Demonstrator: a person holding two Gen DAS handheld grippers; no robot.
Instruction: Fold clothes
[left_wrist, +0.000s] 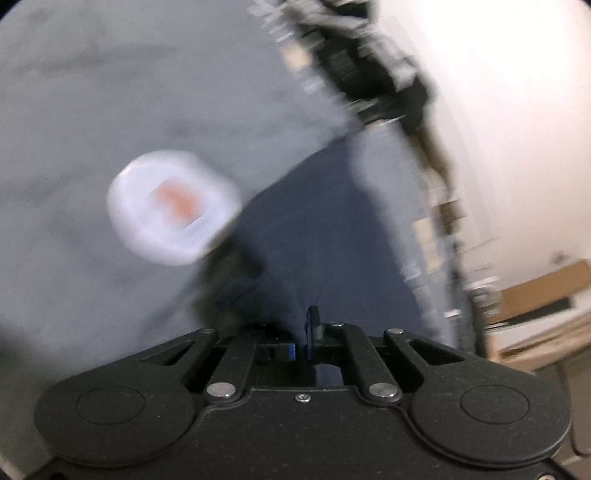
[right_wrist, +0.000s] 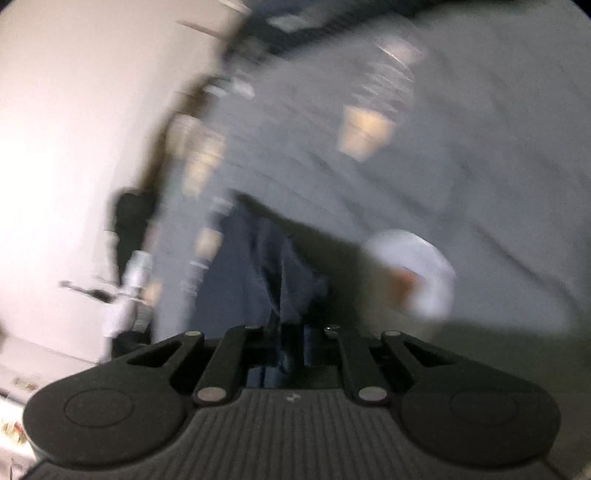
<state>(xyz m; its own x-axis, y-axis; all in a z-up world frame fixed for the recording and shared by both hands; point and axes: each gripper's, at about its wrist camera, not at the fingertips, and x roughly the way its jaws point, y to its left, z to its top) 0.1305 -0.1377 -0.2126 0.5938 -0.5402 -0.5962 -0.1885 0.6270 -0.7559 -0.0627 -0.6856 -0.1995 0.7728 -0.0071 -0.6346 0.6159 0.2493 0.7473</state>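
Both tongs, left (left_wrist: 301, 338) & right (right_wrist: 291, 345), clenched on the navy garment (left_wrist: 314, 236), cloth hanging ahead of the tips. Looks mid-carry/fold imo; next needs both moving together, keeping it taut.

left claw (left_wrist: 301, 341): matt black plastic, bright metal rivets | navy garment (left_wrist: 314, 240): soft matt cloth | grey sheet (left_wrist: 74, 110): matt, creased cloth | right claw (right_wrist: 291, 350): ribbed matt housing | white tub (left_wrist: 173, 206), ten o'clock: glossy plastic

No text, number or brand can be read in either view, as both are smeared by motion blur. The white round patch (left_wrist: 173, 206) on the grey cloth (left_wrist: 74, 147) carries an orange mark too blurred to read.
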